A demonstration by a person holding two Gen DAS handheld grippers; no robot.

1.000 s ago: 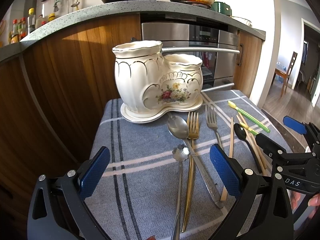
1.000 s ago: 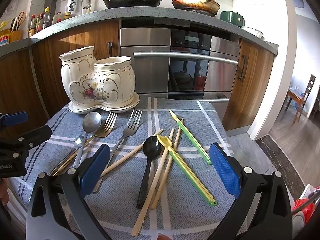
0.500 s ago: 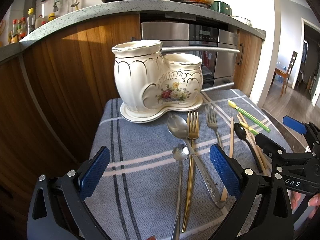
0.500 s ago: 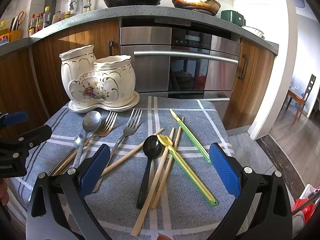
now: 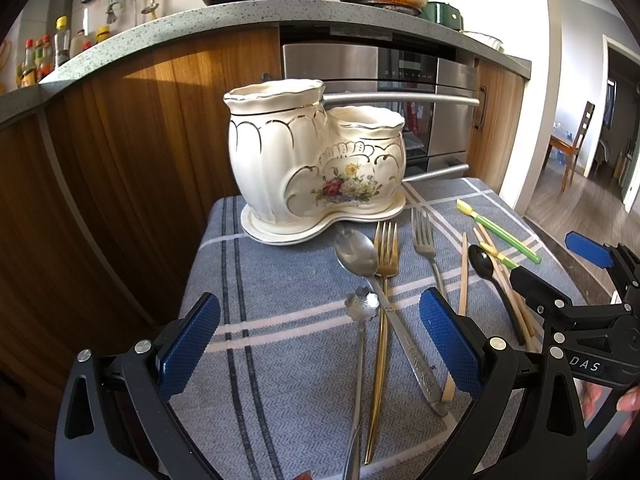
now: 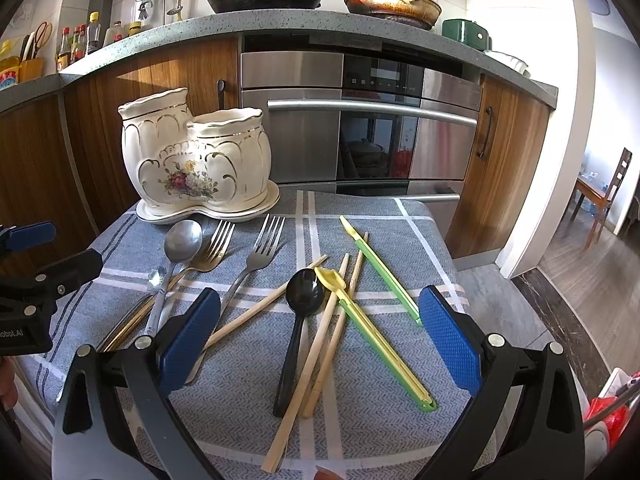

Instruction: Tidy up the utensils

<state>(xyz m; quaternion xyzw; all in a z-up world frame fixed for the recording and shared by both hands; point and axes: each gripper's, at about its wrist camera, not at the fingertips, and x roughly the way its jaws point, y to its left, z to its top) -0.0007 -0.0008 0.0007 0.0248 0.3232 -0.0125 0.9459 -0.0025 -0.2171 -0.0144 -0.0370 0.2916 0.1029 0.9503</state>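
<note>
Almost nothing has changed over the last second: the ceramic holder (image 6: 196, 160) sits fractionally lower and nearer in both views, utensils unmoved. Left gripper (image 5: 320, 344) and right gripper (image 6: 320, 336) both hover spread wide, empty. Just in front of the holder lie the silver spoon (image 5: 356, 254), gold fork (image 5: 386, 258) and silver fork (image 6: 264, 248); right of it, black spoon (image 6: 304, 300), wooden chopsticks (image 6: 320, 344), green chopsticks (image 6: 380, 268). Judgement: sorting not started; both compartments look empty.
</note>
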